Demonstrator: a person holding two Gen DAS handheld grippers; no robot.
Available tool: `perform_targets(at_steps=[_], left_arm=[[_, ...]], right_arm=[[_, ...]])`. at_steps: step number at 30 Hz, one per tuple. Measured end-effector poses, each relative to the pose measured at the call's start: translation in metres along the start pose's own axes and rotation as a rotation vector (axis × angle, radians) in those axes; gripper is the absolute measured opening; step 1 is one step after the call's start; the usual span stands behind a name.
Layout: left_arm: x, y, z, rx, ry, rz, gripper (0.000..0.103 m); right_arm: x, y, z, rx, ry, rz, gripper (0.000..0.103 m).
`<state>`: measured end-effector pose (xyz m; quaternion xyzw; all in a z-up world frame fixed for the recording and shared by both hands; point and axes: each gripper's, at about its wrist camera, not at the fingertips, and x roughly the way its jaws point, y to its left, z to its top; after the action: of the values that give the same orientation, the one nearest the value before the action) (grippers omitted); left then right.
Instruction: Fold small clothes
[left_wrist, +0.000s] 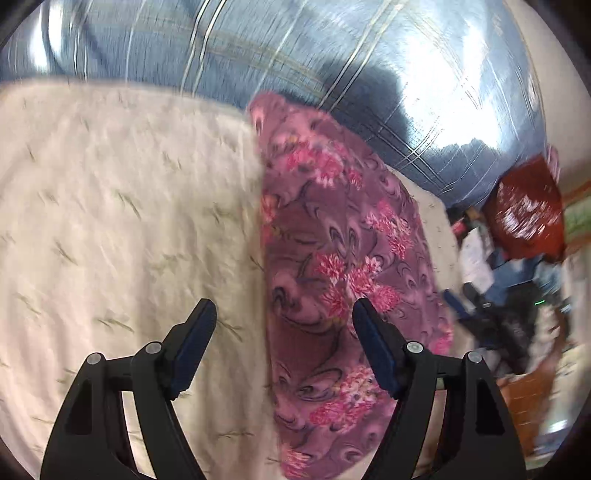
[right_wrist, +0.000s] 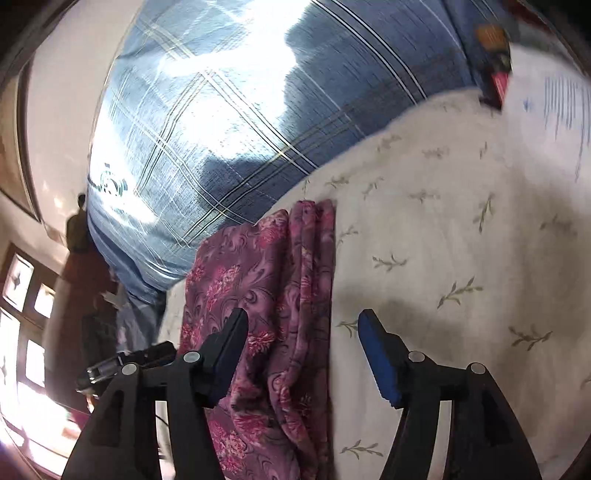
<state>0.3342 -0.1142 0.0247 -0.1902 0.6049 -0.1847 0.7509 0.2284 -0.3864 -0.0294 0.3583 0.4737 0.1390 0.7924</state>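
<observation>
A purple cloth with pink flowers (left_wrist: 332, 258) lies folded into a long strip on a cream sheet with small leaf prints (left_wrist: 110, 203). My left gripper (left_wrist: 284, 308) is open and empty above the strip's left edge. In the right wrist view the same cloth (right_wrist: 273, 295) shows its layered folded edge on the right side. My right gripper (right_wrist: 303, 317) is open and empty, its left finger (right_wrist: 229, 347) over the cloth and its right finger (right_wrist: 376, 354) over the cream sheet (right_wrist: 461, 240).
A blue plaid bedcover (left_wrist: 258, 48) lies beyond the cream sheet, also in the right wrist view (right_wrist: 207, 122). A red bag (left_wrist: 528, 210) and clutter sit off the bed's right side. Windows and a dark device (right_wrist: 125, 362) are at the left.
</observation>
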Motion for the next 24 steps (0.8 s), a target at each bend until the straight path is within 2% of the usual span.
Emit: perform_targets(at_steps=[2, 4, 5, 7, 9, 12, 13, 14, 15, 16, 18, 21, 24], left_arm=[[0.014, 0.003, -0.005, -0.041, 0.062, -0.063, 0.076], [0.019, -0.006, -0.009, -0.011, 0.045, -0.058, 0.083], [0.019, -0.014, -0.009, 0.018, 0.038, -0.052, 0.084], [0.026, -0.03, -0.01, 0.046, 0.064, -0.059, 0.084], [0.036, -0.042, -0.006, 0.056, 0.07, -0.043, 0.084], [0.04, -0.049, -0.003, 0.045, 0.049, -0.034, 0.085], [0.041, -0.049, -0.003, 0.036, 0.041, -0.036, 0.084], [0.04, -0.049, -0.003, 0.031, 0.029, -0.027, 0.079], [0.038, -0.048, -0.004, 0.038, 0.019, -0.009, 0.067], [0.033, -0.043, -0.005, 0.046, 0.013, 0.008, 0.061], [0.024, -0.034, -0.007, 0.038, 0.001, 0.008, 0.043], [0.005, -0.026, -0.01, 0.055, -0.019, 0.003, 0.031], [-0.012, -0.033, -0.017, 0.092, -0.038, -0.01, 0.029]], right_arm=[[0.011, -0.011, -0.001, 0.045, 0.035, 0.041, 0.064], [0.018, -0.003, -0.003, -0.003, 0.016, 0.071, 0.067], [0.025, 0.003, -0.002, -0.024, 0.045, 0.101, 0.073], [0.039, 0.02, -0.002, -0.083, 0.119, 0.124, 0.077], [0.047, 0.038, -0.004, -0.174, 0.149, 0.079, 0.094], [0.057, 0.049, -0.006, -0.213, 0.128, 0.029, 0.096], [0.057, 0.049, -0.008, -0.207, 0.1, 0.02, 0.094], [0.058, 0.05, -0.009, -0.205, 0.083, -0.003, 0.085], [0.06, 0.051, -0.013, -0.211, 0.077, -0.033, 0.064], [0.058, 0.047, -0.012, -0.218, 0.082, -0.053, 0.052], [0.05, 0.04, -0.013, -0.208, 0.078, -0.034, 0.036], [0.04, 0.05, -0.017, -0.22, 0.047, -0.078, 0.031], [0.023, 0.058, -0.022, -0.232, 0.014, -0.084, 0.029]])
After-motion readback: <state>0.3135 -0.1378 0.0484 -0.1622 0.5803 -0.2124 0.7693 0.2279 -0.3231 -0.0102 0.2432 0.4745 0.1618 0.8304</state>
